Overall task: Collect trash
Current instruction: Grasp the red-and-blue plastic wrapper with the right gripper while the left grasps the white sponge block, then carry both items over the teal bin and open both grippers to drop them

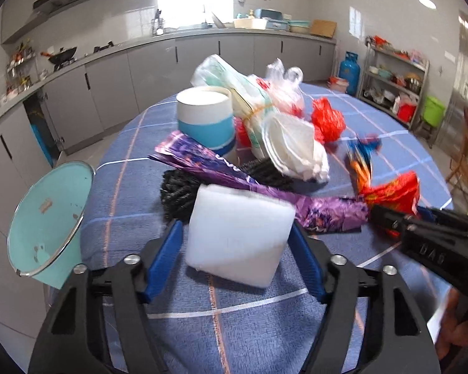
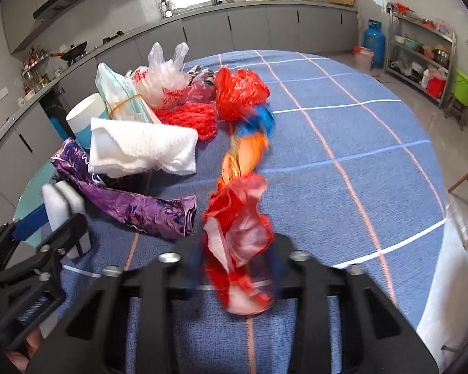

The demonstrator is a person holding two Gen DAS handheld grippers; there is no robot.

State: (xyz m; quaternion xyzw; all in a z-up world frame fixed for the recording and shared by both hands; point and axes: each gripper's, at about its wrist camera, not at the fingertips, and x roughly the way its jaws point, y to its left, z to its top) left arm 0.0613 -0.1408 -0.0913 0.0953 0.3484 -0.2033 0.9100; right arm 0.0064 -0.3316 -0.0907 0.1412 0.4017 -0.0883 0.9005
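My left gripper (image 1: 237, 240) is shut on a white foam block (image 1: 238, 233), held just above the blue checked tablecloth (image 1: 234, 327); the block also shows in the right wrist view (image 2: 62, 208). My right gripper (image 2: 234, 268) is shut on a red, orange and blue snack wrapper (image 2: 240, 218), which hangs stretched and blurred; it shows in the left wrist view (image 1: 390, 191) too. A purple wrapper (image 1: 221, 171), white tissue (image 1: 296, 146), a blue-and-white paper cup (image 1: 206, 118), red mesh (image 1: 327, 118) and plastic bags (image 1: 265, 93) lie in a heap ahead.
A teal bin with a metal rim (image 1: 46, 218) stands at the table's left edge. Grey kitchen counters (image 1: 140, 46) run behind. A blue gas cylinder (image 1: 349, 71) and a metal shelf rack (image 1: 393, 84) stand at the right. The tablecloth's right half (image 2: 343, 143) lies bare.
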